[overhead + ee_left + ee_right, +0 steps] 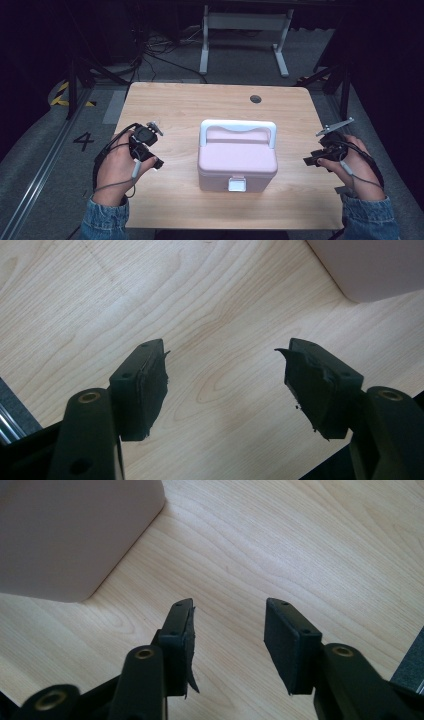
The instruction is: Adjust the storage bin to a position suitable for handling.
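A pink lidded box (pixel 237 160) with a white carry handle (pixel 238 127) and a white front latch (pixel 236 184) stands shut in the middle of the wooden table (pixel 190 105). My left gripper (pixel 154 159) rests to the left of the box, held in a hand, its jaws open over bare wood. In the left gripper view (pixel 225 375) a corner of the box (pixel 370 265) shows at the top right. My right gripper (pixel 311 159) is to the right of the box, open too. In the right gripper view (pixel 227 625) the box (pixel 65 535) sits at the upper left, apart from the jaws.
A round cable hole (pixel 255 98) lies near the table's far edge. Beyond the table stands a white desk frame (pixel 245 35) on grey floor with cables. A floor marking "4" (pixel 83 140) is at the left. Both table side edges are close to my hands.
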